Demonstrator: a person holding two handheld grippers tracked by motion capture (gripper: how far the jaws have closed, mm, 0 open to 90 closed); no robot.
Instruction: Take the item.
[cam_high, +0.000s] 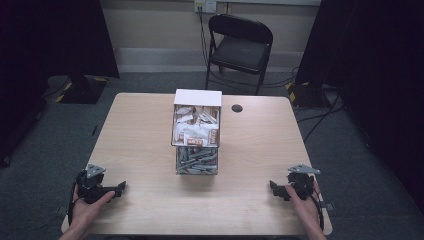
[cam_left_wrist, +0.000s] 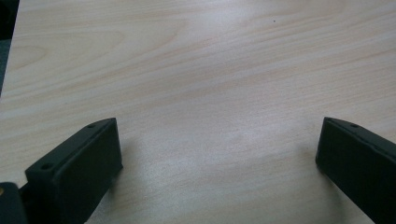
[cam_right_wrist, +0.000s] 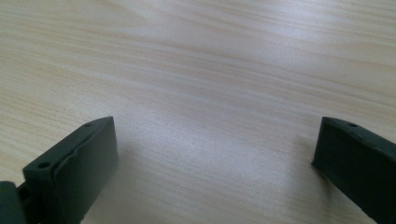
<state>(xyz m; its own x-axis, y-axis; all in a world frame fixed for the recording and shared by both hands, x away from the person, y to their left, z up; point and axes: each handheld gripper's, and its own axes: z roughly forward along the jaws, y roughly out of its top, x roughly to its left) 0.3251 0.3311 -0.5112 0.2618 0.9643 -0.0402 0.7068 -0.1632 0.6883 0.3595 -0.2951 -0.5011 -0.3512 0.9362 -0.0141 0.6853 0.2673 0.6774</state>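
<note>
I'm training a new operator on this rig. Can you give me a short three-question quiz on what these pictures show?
1. True or false: the left gripper holds a packet.
2. Where does the clear box stand? A) table centre B) right edge C) on the chair
3. Fill in: behind the table stands a black folding ____.

Key
1. False. Both the left gripper and the right gripper rest open on the near edge with nothing between the jaws.
2. A
3. chair
</note>
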